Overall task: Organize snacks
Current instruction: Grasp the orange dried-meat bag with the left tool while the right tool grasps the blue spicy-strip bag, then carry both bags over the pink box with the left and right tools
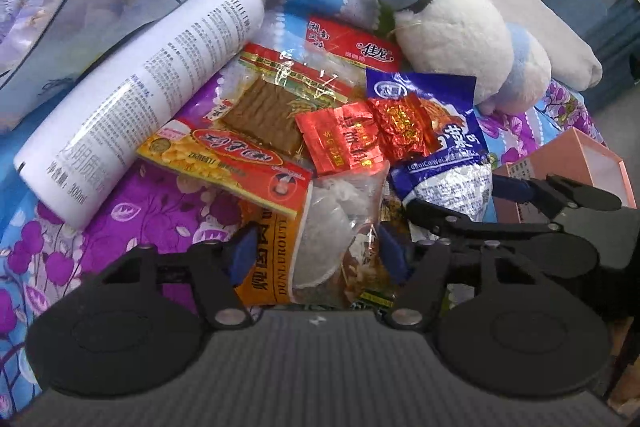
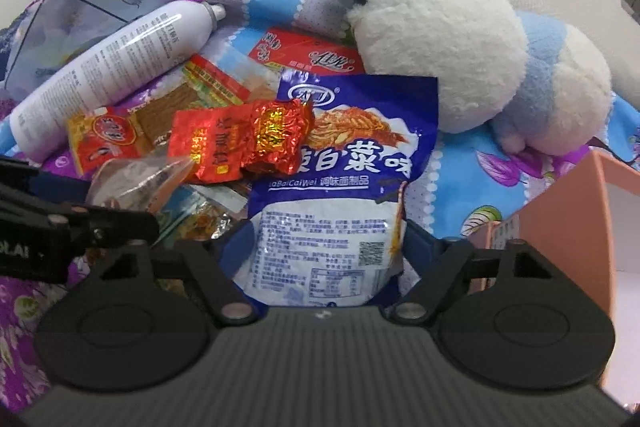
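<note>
Left gripper (image 1: 316, 255): I have its fingers spread on either side of the clear pouch (image 1: 340, 223), which lies on an orange packet (image 1: 276, 259). The blue pads sit just off the plastic, nothing pinched yet as far as I can see.
Right gripper (image 2: 320, 247): spread around the lower end of the blue bag (image 2: 340, 183). I judge the pads beside the edges rather than pressing, though the bag's width nearly fills the gap.
Pink box (image 2: 580, 219): open, just to the right of my right gripper, the likely place for the snacks.
Snack heap: red foil packets (image 2: 240, 143) rest on the blue bag's upper left corner; the yellow-and-red packet (image 1: 224, 163) and the clear-windowed brown strips (image 1: 272, 107) lie behind the pouch; a red packet (image 1: 352, 47) is farthest.
Not snacks: white spray bottle (image 1: 140, 99) to the left, plush toy (image 2: 440, 59) behind, all on the floral bedsheet (image 1: 132, 215).
Step in hand: lining up both grasps, none lifted.
Next move: I would squeeze the right gripper on the blue bag first and lift slowly, since the foil packets may slide off, then carry it to the box.
</note>
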`<state>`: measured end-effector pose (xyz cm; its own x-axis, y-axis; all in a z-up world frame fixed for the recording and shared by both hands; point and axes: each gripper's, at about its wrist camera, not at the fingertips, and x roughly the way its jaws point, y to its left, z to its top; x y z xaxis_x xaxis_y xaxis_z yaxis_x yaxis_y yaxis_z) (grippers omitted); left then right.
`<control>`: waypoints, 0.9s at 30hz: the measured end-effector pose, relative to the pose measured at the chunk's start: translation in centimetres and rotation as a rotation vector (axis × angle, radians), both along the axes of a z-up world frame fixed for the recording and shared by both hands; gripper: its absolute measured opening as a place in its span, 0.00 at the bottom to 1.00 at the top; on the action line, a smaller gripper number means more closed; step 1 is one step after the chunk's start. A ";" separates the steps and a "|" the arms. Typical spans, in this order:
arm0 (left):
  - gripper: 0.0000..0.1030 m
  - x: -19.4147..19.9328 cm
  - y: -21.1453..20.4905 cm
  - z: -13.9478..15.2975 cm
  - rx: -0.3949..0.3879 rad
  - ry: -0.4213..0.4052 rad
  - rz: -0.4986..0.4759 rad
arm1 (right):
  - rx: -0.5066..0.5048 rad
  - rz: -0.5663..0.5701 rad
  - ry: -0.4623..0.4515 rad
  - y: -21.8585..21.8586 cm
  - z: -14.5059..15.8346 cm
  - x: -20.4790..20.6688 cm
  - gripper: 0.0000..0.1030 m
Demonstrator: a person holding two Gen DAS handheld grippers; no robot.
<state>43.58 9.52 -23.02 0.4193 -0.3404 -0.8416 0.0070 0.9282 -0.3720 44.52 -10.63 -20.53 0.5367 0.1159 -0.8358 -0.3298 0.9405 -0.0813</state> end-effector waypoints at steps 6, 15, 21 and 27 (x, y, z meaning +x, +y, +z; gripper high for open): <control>0.66 -2.5 -0.2 1.7 0.012 -0.020 0.029 | -0.012 0.008 -0.005 -0.7 1.1 -1.9 0.72; 0.66 -8.1 -0.4 3.9 0.021 -0.058 0.095 | -0.003 0.013 -0.002 -2.4 2.6 -6.6 0.71; 0.66 -12.7 -0.8 4.5 0.033 -0.099 0.096 | 0.000 0.018 -0.040 -2.4 3.2 -10.7 0.71; 0.66 -18.1 -1.2 6.3 0.039 -0.144 0.111 | 0.044 -0.004 -0.053 -2.4 3.5 -16.0 0.70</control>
<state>25.52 8.35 -16.70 0.5699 -0.2532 -0.7817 -0.0457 0.9401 -0.3378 28.55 -13.07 -17.00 0.5808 0.1496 -0.8002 -0.3220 0.9450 -0.0571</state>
